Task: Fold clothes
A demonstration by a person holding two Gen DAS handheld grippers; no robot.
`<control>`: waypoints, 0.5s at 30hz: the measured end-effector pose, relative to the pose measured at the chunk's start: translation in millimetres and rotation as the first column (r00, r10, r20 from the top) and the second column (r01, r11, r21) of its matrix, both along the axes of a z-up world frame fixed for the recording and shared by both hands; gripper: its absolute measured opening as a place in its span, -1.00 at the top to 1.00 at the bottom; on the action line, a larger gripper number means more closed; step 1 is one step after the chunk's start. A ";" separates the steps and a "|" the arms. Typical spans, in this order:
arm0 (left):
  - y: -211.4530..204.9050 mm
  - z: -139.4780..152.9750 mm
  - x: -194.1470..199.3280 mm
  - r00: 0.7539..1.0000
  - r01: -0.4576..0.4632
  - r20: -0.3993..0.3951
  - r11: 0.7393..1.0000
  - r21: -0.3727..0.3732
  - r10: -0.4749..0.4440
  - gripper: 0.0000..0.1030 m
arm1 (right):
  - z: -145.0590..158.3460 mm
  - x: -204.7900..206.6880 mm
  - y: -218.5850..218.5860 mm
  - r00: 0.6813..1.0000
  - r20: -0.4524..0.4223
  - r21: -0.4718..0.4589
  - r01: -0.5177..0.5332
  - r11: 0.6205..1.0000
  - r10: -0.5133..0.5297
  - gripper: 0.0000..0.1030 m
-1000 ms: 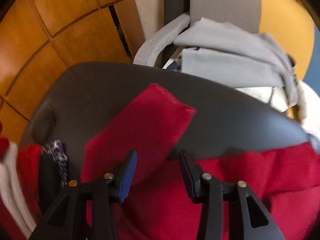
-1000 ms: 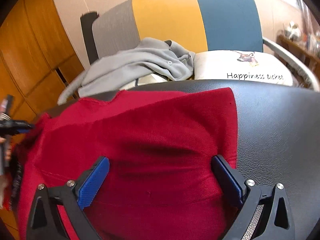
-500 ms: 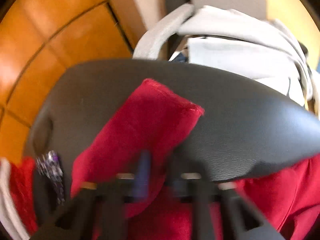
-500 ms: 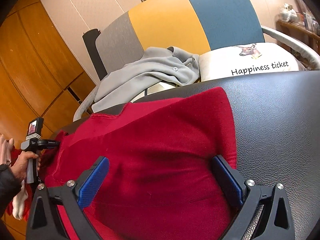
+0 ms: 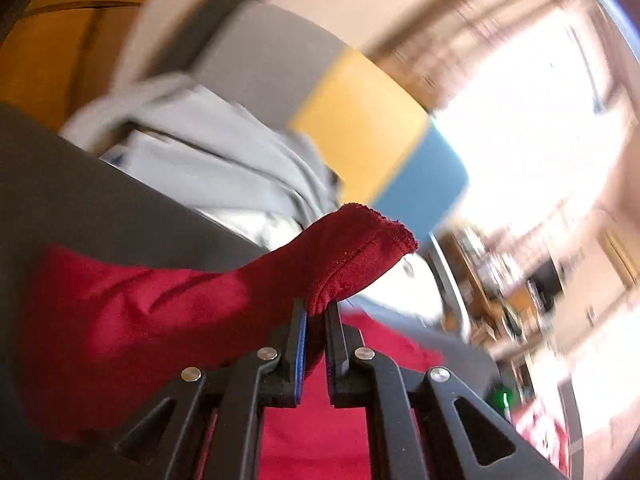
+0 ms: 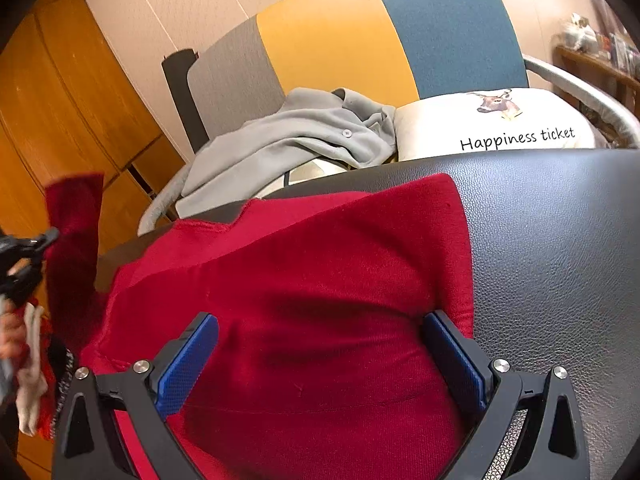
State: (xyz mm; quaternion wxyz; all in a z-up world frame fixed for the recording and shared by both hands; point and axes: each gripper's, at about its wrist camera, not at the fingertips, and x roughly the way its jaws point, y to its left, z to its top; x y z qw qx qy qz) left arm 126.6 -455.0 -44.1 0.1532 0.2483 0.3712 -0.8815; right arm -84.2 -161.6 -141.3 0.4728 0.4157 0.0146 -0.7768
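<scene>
One red sweater [image 6: 320, 300] lies spread on the black tabletop [image 6: 560, 240]; soft and limp. Left gripper [image 5: 316, 316] pinches its sleeve cuff; right gripper [image 6: 320, 344] gapes over the body, holding nothing.

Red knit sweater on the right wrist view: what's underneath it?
The red knit sweater lies on a black leather surface, bare to its right and beyond it. Anything else beneath the cloth is covered.

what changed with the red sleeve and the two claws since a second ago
The left claw, open over the red sleeve a second ago, has closed on it near the cuff and lifted it off the black surface. The right claw stayed open over the red sweater body, which lies as before.
</scene>
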 end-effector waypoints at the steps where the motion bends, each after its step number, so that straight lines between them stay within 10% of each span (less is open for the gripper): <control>1: 15.7 -10.5 -11.1 0.999 0.032 0.013 0.999 -0.001 -0.032 0.87 | 0.1 1.3 -1.6 1.000 -0.008 0.012 0.001 1.000 -0.001 -1.00; 8: 71.6 -77.2 -44.0 0.981 0.112 0.159 0.994 0.018 -0.113 0.85 | 5.4 3.7 -6.0 1.000 -0.006 0.049 -0.009 0.999 0.009 -1.00; 15: 66.6 -78.8 -14.7 0.990 0.076 0.114 0.996 0.055 -0.081 0.59 | 35.9 17.5 6.1 0.964 0.246 -0.228 -0.047 0.973 0.104 -1.00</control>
